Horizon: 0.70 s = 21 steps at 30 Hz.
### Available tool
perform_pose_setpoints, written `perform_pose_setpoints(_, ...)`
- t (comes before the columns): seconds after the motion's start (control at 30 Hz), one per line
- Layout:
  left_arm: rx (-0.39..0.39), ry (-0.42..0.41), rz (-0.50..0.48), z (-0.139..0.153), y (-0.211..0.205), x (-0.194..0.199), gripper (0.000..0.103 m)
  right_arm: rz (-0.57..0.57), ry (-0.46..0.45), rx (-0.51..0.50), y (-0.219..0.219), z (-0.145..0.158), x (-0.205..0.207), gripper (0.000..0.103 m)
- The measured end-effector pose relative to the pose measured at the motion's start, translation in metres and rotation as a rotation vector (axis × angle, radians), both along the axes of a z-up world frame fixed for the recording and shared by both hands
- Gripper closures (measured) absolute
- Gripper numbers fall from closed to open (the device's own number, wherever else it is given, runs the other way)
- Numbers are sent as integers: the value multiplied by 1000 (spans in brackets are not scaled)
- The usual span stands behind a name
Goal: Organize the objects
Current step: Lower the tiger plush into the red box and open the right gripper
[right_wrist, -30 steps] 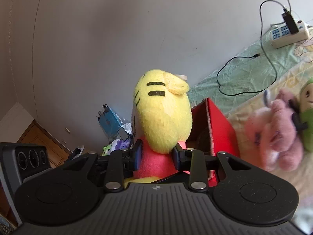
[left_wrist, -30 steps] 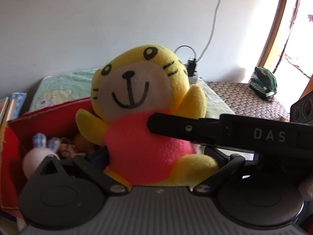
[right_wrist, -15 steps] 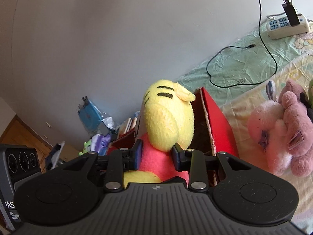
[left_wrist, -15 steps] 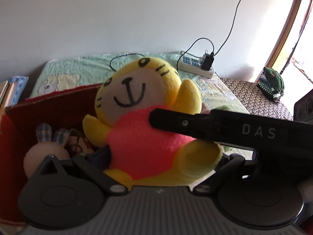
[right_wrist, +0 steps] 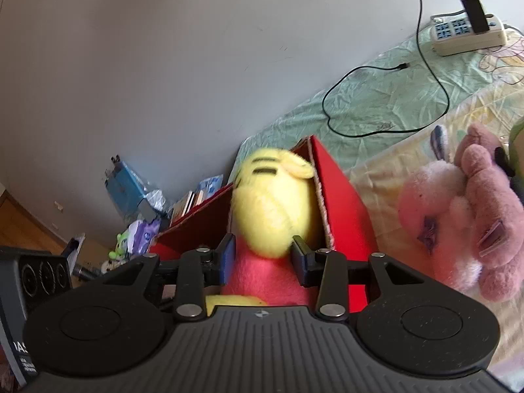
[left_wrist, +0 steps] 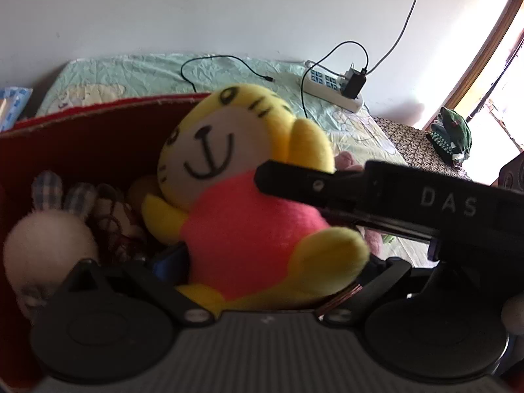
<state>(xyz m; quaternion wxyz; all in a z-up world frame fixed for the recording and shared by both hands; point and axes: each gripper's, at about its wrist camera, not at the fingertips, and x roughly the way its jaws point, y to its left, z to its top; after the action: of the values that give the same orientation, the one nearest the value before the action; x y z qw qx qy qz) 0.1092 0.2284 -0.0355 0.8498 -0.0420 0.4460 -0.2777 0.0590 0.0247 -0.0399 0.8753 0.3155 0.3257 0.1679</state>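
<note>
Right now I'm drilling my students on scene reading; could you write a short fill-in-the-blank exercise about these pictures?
1. The right gripper has its jaws shut on the yellow plush toy, whose shirt is ____.
2. The toy hangs over the open ____ box, where a white plush bunny already lies.
3. On the bedsheet beside that box lies a ____ plush toy.
4. A black charger is plugged into the white ____.

Missing words: pink; red; pink; power strip

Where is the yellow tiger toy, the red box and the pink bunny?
Tiger toy [left_wrist: 249, 226], left wrist view, on its pink belly.
Red box [right_wrist: 344, 203], right wrist view, on its outer side wall.
Pink bunny [right_wrist: 435, 209], right wrist view, on its fluffy body.
</note>
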Motion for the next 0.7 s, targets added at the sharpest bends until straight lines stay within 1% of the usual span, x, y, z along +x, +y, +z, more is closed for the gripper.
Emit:
perform_pose_setpoints(0.2,-8,3,-7,-3,2,2,2,-41,-41,-32,-2,3,-6,62)
perform_pose_setpoints(0.33,31,-9,-8,-6,1,0,2,-71,-94,-31,-8,10,-11,62)
perform_pose_setpoints(0.57,46,9,-14,-13,-6,2,3,-17,-120,-52,2,15,-11,62)
perform_pose_setpoints(0.63,48,13,-20,-14,-8,4,3,-12,-125,-69,5,15,-10,63)
perform_pose_setpoints(0.7,54,21,-23,-16,-10,6,3,-14,-128,-64,4,14,-9,65)
